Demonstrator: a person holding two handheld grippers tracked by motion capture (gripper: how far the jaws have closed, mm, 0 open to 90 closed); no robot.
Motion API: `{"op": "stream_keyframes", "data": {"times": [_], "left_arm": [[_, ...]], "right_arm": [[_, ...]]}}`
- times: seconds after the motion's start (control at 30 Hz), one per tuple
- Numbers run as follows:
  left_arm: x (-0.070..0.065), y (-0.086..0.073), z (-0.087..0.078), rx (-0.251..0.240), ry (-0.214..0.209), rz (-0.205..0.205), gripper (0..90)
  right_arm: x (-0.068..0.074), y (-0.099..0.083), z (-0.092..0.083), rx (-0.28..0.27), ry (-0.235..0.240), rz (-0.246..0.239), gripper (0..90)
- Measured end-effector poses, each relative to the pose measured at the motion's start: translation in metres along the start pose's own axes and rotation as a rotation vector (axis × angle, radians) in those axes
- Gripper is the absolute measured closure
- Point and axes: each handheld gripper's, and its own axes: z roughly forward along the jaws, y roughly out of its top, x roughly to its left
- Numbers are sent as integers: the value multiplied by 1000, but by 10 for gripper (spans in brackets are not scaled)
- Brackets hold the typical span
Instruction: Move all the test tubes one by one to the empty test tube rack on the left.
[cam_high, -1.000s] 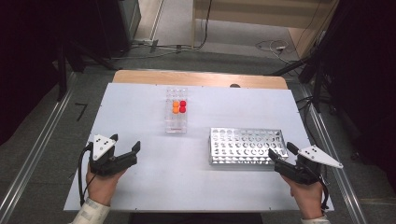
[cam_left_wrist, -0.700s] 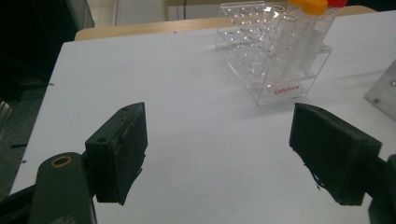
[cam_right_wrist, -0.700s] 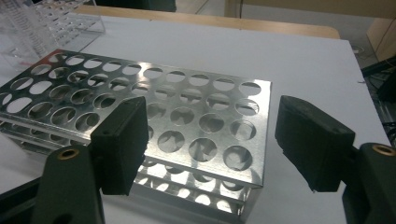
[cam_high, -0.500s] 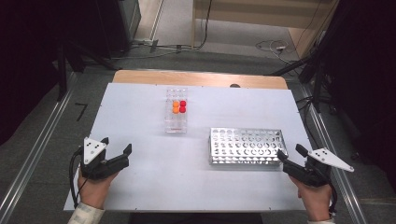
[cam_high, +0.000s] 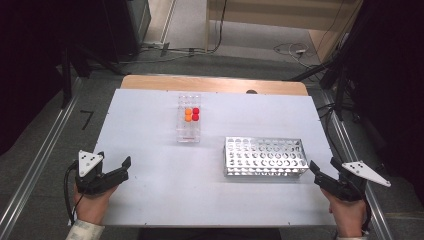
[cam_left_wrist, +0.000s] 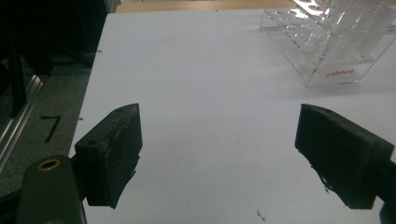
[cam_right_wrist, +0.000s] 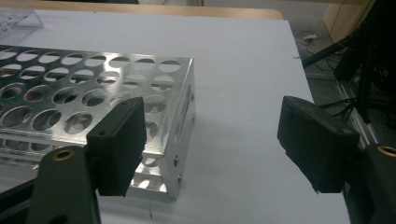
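**Two racks on the table, both claws empty at the near edge**

Clear plastic tube rack (cam_high: 189, 124) stands twd the far edge of the white table (cam_high: 150, 200), a bit left of centre. It holds 4 capped tubes in a 2x2 block: 2 orange caps (cam_high: 188, 115) on the left, 2 red caps (cam_high: 195, 114) on the right; other slots look empty. Metal perforated tube rack (cam_high: 263, 156) sits right of centre, nearer the near edge, w/ nothing in its holes.

Count: 2 racks, 4 tubes, 2 grippers.

Left gripper (cam_high: 125, 167) is low by the near-left corner, jaws wide and just been opening further, only bare table betw. them. Clear rack lies well apart from it, ahead and to the right in the left gripper view (cam_left_wrist: 327, 42).

Right gripper (cam_high: 316, 172) is by the near-right corner, jaws wide, gripping nothing. Metal rack's right end (cam_right_wrist: 182, 140) is just beside its left jaw, not betw. the jaws; whether they touch can't be told.
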Motion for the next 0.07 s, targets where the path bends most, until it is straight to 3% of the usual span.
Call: {"op": "stream_keyframes", "data": {"times": [0.07], "left_arm": [[1,-1,1,4,2,-2,154]], "right_arm": [[-2,-1,1,5,-3,12,214]]}}
